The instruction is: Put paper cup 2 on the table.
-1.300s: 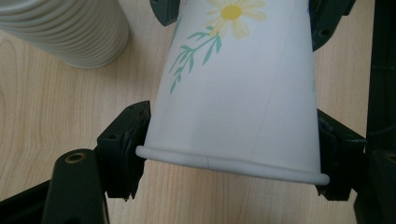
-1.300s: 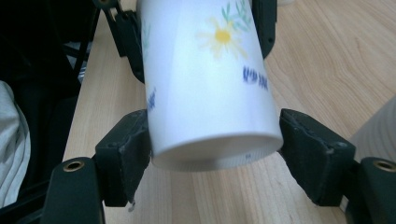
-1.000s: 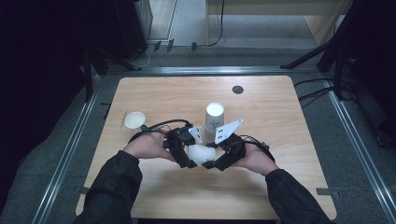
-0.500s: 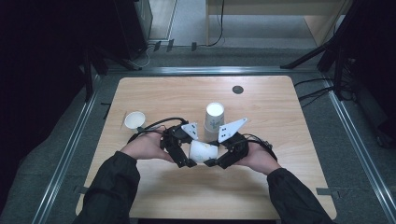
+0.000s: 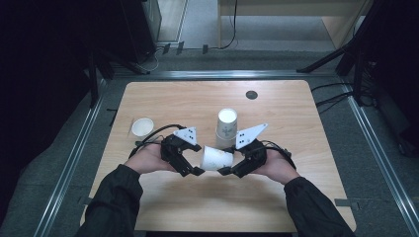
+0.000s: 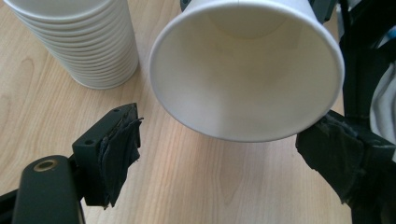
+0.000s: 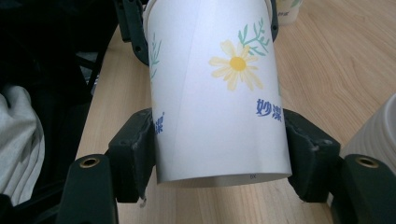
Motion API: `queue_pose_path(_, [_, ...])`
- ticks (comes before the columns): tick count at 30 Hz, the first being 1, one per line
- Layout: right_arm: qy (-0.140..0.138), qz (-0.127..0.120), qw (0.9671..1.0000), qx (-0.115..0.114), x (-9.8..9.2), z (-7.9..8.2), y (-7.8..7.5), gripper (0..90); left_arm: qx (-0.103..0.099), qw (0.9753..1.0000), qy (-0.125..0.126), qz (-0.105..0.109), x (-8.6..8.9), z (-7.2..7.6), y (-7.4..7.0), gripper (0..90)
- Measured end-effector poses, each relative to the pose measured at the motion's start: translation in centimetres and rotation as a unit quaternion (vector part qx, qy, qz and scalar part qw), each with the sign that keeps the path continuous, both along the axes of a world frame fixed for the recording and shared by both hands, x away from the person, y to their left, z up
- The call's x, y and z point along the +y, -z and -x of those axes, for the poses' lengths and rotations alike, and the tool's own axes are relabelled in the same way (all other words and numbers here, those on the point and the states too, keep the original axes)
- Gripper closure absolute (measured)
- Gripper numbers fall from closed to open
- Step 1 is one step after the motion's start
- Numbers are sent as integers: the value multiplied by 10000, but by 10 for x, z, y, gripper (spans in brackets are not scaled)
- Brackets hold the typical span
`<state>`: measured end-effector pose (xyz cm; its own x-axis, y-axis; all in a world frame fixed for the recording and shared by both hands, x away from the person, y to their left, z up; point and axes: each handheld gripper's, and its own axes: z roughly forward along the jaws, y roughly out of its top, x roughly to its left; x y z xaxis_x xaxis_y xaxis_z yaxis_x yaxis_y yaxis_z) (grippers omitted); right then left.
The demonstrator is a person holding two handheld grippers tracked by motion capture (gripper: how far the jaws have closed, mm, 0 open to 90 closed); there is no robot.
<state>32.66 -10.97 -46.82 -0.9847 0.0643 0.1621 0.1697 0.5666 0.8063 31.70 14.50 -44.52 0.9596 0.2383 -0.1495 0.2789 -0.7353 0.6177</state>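
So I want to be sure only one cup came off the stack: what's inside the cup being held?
The paper cup looks empty: bare white walls and bottom, no second cup nested. The right hand-held gripper clamps its outside.

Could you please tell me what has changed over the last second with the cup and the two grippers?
Little: the right gripper keeps the paper cup clamped on its side, mouth toward the open left gripper, both shifted barely. The cup stack and the small cup stayed put.
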Motion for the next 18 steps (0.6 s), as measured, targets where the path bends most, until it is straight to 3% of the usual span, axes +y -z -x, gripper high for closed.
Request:
queue_pose_path(6, [-79, -28, 10000, 52, 0, 1, -1, 337, 60, 9997, -9, 234, -3, 3, 7, 142])
queue_pose_path(16, [-113, -126, 9997, 175, 0, 0, -1, 337, -137, 9988, 78, 462, -9, 5, 4, 161])
queue_pose_path(18, [-114, -137, 9997, 192, 1, 1, -1, 337, -135, 9985, 110, 516, -8, 6, 3, 201])
